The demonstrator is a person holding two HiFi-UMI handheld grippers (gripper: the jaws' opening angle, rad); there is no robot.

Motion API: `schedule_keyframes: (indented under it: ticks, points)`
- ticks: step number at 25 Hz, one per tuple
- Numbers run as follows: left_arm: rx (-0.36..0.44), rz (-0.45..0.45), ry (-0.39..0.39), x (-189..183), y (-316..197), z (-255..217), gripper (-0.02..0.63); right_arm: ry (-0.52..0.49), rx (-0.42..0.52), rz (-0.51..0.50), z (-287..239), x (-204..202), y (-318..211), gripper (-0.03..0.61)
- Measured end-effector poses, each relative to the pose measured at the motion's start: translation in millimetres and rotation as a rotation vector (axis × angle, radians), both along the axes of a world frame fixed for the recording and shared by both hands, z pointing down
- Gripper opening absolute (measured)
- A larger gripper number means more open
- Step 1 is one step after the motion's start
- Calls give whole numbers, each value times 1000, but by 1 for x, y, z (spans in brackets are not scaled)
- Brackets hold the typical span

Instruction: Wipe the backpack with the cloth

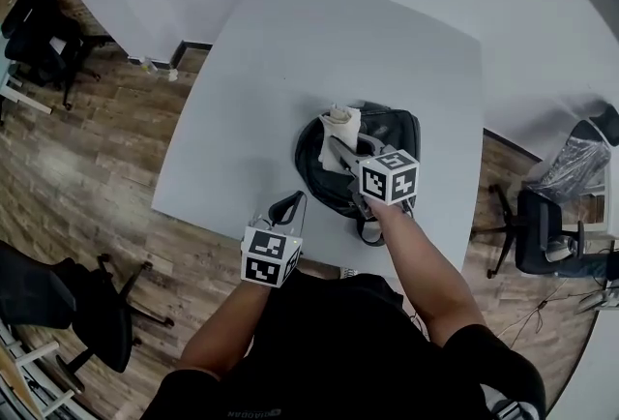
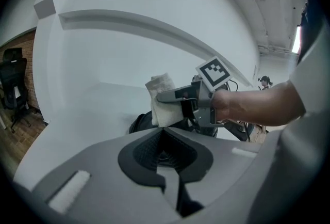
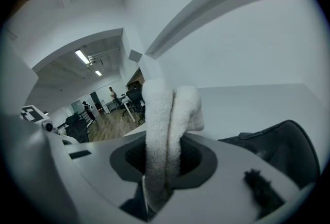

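A person's right gripper (image 1: 336,145) is clamped on one folded white cloth (image 1: 340,122), held over the far left part of a single black backpack (image 1: 389,133) on a white table (image 1: 290,60). The cloth stands up out of the closed jaws in a doubled fold. From the right gripper view the backpack lies low and to the right of them. Whether the cloth touches the bag cannot be told from any view.

The backpack sits near the table's front edge, right of centre, straight ahead of the person.

The right forearm (image 1: 426,258) reaches out from the body across the table's near edge. Its gripper points away over the bag, the marker cube (image 1: 389,178) riding above the bag's near side.

The left gripper (image 1: 289,206) hangs at the table's front edge, left of the backpack and apart from it. Its jaws are pressed together with nothing between them. The left forearm (image 1: 224,331) is bent in close to the body. The left gripper's own camera looks across at the right gripper, with the cloth at its tip above the dark bag.

In all: two grippers, one cloth, one backpack, one table. At least three black office chairs (image 1: 73,304) stand on the wood floor (image 1: 87,157) around it.
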State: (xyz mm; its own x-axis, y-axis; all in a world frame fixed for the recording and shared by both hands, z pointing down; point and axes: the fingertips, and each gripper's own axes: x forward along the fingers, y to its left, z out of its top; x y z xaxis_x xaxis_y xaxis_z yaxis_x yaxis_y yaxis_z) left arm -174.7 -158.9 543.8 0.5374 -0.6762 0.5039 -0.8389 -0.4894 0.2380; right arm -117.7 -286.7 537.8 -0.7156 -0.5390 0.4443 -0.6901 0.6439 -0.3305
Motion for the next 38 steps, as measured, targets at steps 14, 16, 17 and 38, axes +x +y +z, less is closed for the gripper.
schedule_keyframes:
  ticks: [14,16,17,38]
  points:
    - [-61,-109,16,-20,12,23,6,54,-70,-78,42,-33,-39,94]
    - [-67,-117,15,-21,13,25,6,63,-72,-77,44,-33,-41,94]
    - [-68,-116,13,-21,14,26,6,68,-73,-75,44,-32,-43,94]
    - [-13,-41,-9,6,-1,18,6,114,-53,47,23,28,-64,94]
